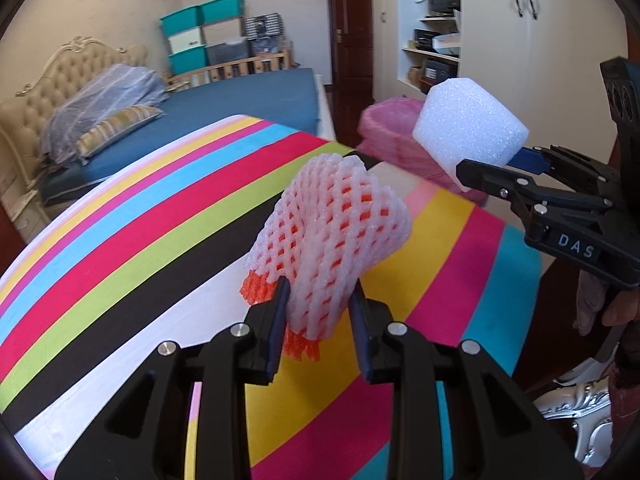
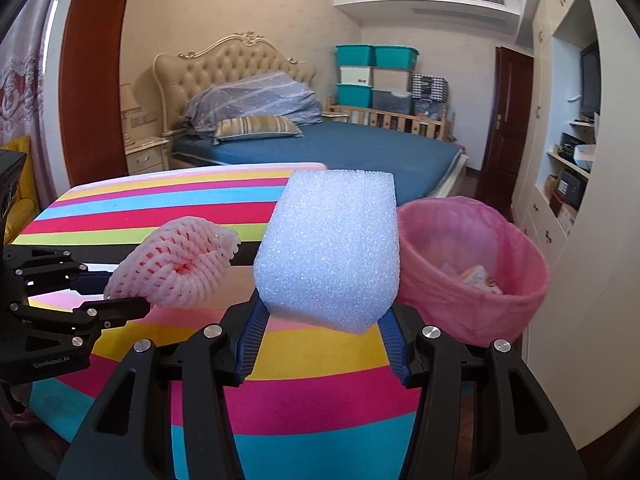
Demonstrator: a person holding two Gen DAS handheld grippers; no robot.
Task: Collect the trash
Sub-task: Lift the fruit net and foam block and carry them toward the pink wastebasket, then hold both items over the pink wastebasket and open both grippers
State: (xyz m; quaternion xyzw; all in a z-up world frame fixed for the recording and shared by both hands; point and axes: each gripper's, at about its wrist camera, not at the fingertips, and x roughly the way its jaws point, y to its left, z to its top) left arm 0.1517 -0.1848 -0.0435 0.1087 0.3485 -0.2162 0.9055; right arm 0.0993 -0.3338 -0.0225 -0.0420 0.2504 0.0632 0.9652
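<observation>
Black fingers of the left gripper (image 1: 320,320) sit closest in the left view, and they pinch a pink foam net (image 1: 330,236) tight. A bit of orange net pokes out at the bottom of it. It is held up in the air above the striped table (image 1: 120,248), not touching the cloth.

Over on the right side, the right gripper (image 2: 320,344) holds a white foam block (image 2: 330,248) between its blue pads (image 2: 252,340). Its fingers stand partly apart because the block is fat. This block is up in the air too, over the near right part of the table.

Both pieces of trash are side by side, close but not touching. In the right view the net is just left of the block.

Right past the table's right edge is a bin with a pink bag (image 2: 472,272) in it. Its mouth is wide open, and some trash lies at the bottom. In the right view the block overlaps its left rim, and I cannot tell if they touch.

Beyond the far edge of the table there is a blue bed (image 2: 340,152). To the right of the bin stand white cupboards (image 2: 580,240). The striped tabletop is bare around both grippers.
</observation>
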